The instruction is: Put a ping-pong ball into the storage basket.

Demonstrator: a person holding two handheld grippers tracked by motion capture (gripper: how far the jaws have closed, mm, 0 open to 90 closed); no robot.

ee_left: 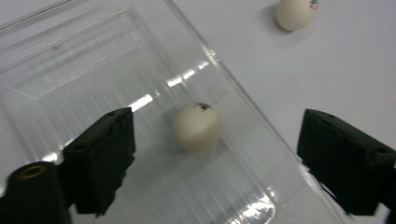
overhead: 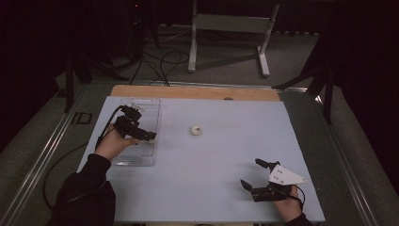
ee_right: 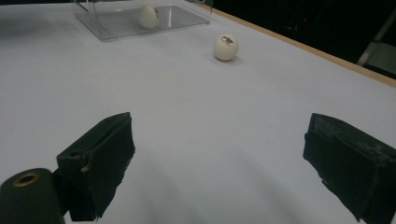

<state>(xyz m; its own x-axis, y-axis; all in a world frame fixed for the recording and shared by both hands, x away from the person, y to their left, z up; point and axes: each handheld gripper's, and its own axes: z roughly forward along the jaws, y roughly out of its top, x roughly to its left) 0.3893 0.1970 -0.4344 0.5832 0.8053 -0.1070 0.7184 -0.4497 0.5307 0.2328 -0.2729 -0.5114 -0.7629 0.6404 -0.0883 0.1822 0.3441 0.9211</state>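
Ping-pong ball (ee_left: 198, 127), white with a small dark print on top, lies on the floor of the clear plastic tray (overhead: 123, 159), close to the tray's long wall that faces the middle of the table. The tray sits near the left edge of the white table top (overhead: 226, 141), its long side running from front to back. The left gripper (overhead: 139, 123) hangs over the tray with its jaws spread wide; in the left gripper view the ball lies between the two black jaws but below them, touching neither, and one jaw stands over the tray floor while the other reaches past the tray wall over the bare table.

A second ping-pong ball (overhead: 195, 129) rests on the open table top, just right of the tray and nearer the back edge than the front, well apart from both grippers. In the right gripper view it shows a dark printed mark on its upper side.

The right gripper (overhead: 256, 174) is held low near the front right corner of the table, its grey three-cornered plate (overhead: 285, 175) on top. Its jaws are also spread wide, with nothing between them but bare table, and they point toward the tray and the two balls.
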